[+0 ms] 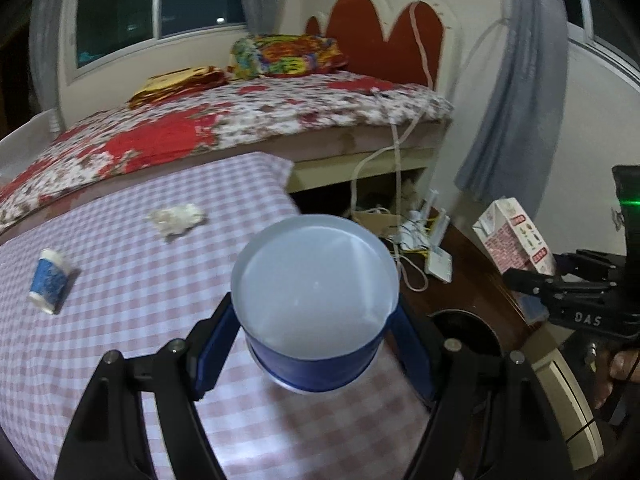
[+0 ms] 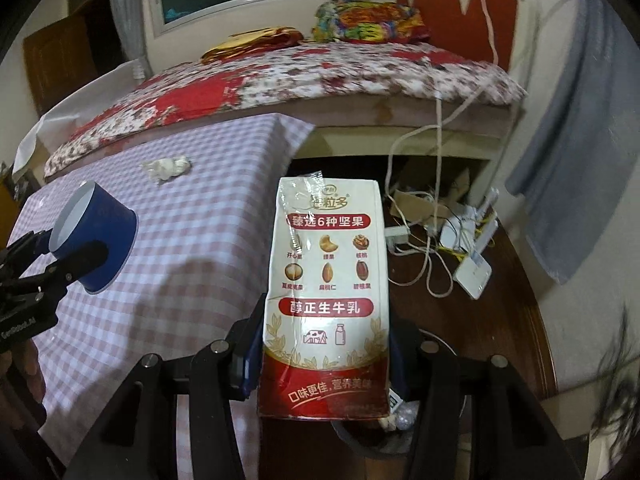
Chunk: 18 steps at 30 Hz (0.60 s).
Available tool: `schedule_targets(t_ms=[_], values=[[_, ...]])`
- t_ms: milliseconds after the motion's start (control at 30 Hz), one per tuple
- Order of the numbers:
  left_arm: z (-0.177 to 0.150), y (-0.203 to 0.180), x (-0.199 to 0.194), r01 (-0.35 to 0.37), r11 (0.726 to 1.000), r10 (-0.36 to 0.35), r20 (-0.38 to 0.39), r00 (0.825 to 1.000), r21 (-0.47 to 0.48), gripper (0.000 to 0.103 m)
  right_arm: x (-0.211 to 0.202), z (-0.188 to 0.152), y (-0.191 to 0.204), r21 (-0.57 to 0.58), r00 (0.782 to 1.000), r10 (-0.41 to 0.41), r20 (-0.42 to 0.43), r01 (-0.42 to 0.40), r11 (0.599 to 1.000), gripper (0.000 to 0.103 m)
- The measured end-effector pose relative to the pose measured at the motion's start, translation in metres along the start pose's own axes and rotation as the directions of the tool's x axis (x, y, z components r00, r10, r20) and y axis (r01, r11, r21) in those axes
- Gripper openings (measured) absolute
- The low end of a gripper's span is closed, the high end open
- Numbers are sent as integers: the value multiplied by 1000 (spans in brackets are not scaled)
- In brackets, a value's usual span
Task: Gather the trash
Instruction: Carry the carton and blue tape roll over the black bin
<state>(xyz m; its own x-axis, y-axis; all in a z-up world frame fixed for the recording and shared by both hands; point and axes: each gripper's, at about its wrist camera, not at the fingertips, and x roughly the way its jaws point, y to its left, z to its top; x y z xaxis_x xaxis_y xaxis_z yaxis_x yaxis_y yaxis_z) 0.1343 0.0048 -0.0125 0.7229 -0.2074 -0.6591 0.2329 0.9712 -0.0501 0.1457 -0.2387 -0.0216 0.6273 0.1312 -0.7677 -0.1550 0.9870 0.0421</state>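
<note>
Far left of the worktop [image 1: 120, 320], on the pink-and-white checked cloth: a small paper cup [image 1: 50, 280], blue print with white rims, lying on its side. Thin-walled, likely very light and easy to crush; it may roll. Best taken across the middle of the barrel, with a gentle squeeze.

Next along, nearer the bed [image 1: 224, 120]: a crumpled tissue [image 1: 176, 218], white, soft, no fixed shape. It should weigh almost nothing and will flatten in a pinch, so any bunched fold will do.

Centre: the left hand-held gripper [image 1: 316, 354] is clenched on a blue paper cup [image 1: 316, 300], held clear of the cloth, its mouth tipped toward the camera, white inside, seemingly empty. The blue pads press its lower wall on either side (the rim looks round still, so the squeeze seems moderate). Smooth coated paper, probably a bit slippery; too much force would buckle it.

Right: the right hand-held gripper [image 2: 324, 360] is grasping a milk carton [image 2: 326, 292] near its base, upright, above the gap past the worktop's edge. Glossy laminated card, flat faces, crisp corners, a loose straw wrapper at the top. Stiffer than the cups; whether liquid remains I cannot tell.

Below the carton: a dark round bin [image 2: 384, 436] with pale scraps inside, on the brown floor. Far right: tangled cables and a white router [image 2: 474, 274].
</note>
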Motion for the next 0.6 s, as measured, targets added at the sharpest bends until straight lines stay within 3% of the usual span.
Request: schedule_targets(t_ms=[600], values=[[-18, -111, 27, 174, 981, -165, -105, 981, 89, 75, -1, -64, -76, 33, 992, -92, -87, 95, 995, 52]])
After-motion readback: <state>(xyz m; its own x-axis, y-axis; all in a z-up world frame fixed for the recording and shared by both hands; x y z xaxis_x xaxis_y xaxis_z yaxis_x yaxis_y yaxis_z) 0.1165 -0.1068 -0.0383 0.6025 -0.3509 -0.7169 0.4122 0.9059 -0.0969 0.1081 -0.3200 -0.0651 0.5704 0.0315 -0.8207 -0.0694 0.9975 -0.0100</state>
